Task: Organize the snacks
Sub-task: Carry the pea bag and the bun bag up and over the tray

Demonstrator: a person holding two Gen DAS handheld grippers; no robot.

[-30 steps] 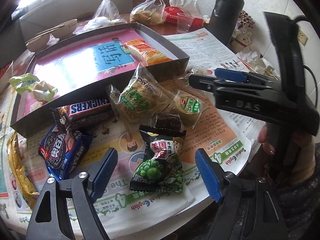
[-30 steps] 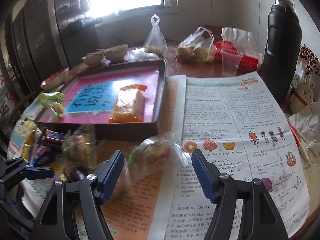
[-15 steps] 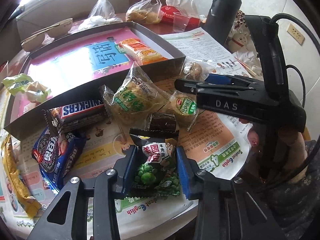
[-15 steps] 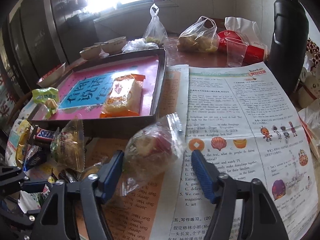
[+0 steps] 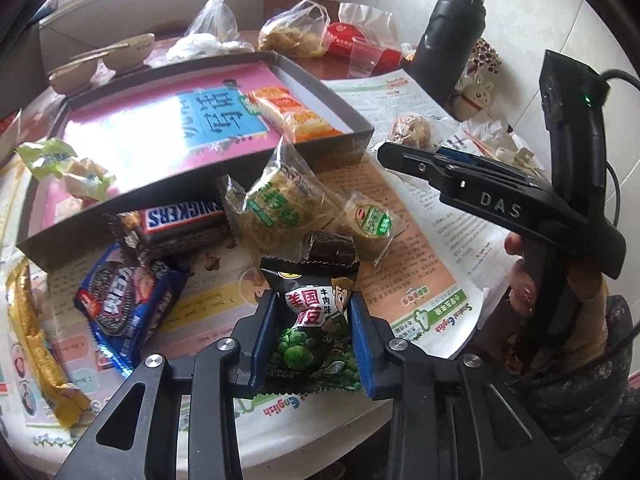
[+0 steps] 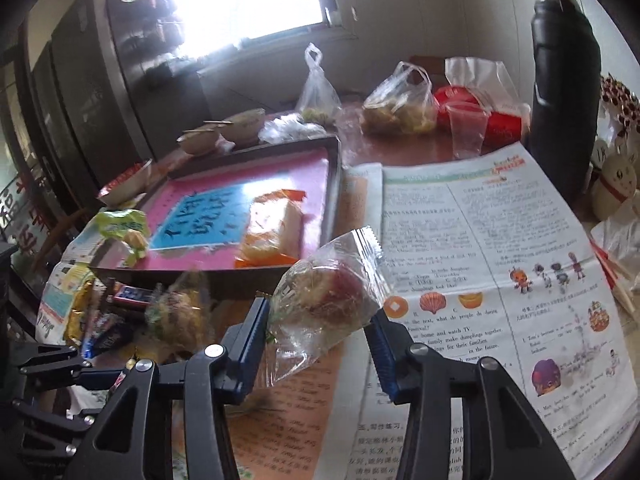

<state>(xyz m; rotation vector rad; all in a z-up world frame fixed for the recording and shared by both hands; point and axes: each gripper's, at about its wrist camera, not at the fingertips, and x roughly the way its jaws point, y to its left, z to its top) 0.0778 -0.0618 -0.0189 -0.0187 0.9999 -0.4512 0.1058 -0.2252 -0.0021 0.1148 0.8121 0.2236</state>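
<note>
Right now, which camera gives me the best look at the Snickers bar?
The left wrist view: the Snickers bar lies sharp with its label readable, against the box's front wall. The right wrist view shows only a small blurred sliver of it among the snack pile.

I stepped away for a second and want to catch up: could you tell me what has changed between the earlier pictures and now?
The left gripper closed from wide open around the green pea packet, and its jaws are closing further. The right gripper closed on the clear-wrapped pastry, jaws closing too, and it now sits raised off the newspaper. The box, its orange snack and the Snickers bar stayed put.
</note>
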